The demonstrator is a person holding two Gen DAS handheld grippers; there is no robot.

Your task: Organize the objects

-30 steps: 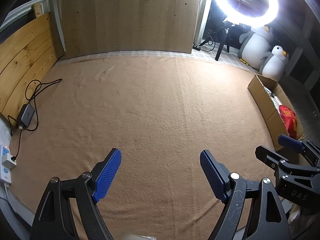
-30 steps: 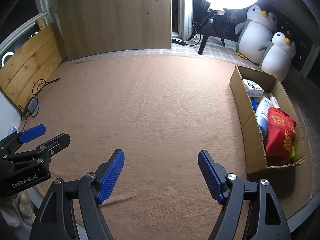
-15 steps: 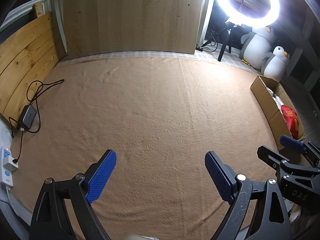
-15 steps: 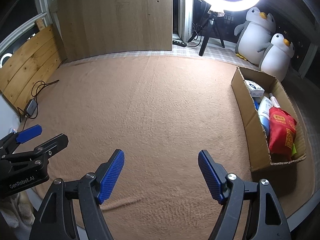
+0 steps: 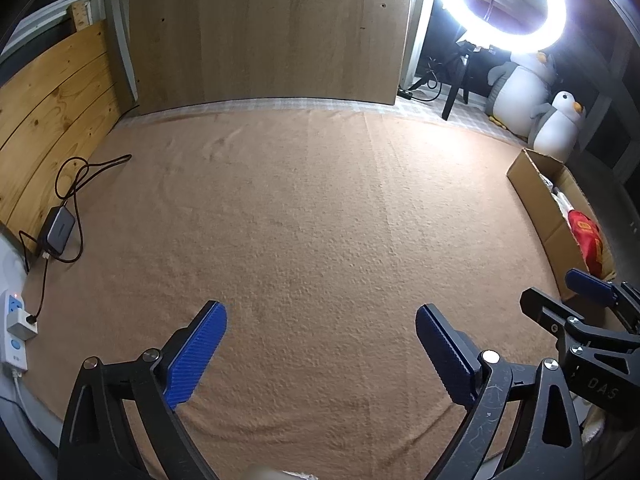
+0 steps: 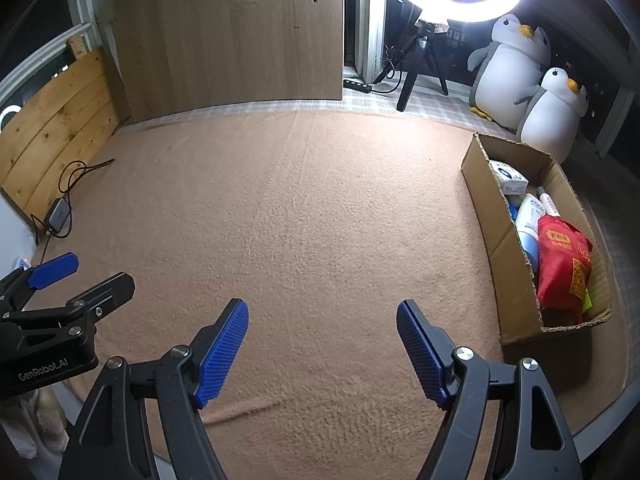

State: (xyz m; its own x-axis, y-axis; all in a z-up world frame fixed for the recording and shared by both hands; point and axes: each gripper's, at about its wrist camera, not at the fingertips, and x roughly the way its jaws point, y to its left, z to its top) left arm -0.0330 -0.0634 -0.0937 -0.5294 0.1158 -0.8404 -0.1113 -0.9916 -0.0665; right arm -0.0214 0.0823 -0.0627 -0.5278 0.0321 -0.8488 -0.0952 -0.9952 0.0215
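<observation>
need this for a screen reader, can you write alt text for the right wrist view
The right gripper hangs open and empty over a tan blanket. At right, a cardboard box holds a red packet, bottles and a small carton; the left gripper shows at the left edge.

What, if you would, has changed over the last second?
The left hand-held gripper has just been opening its jaws wider, with nothing between them. The right hand-held gripper stays open and empty, and the box keeps its contents.
</observation>
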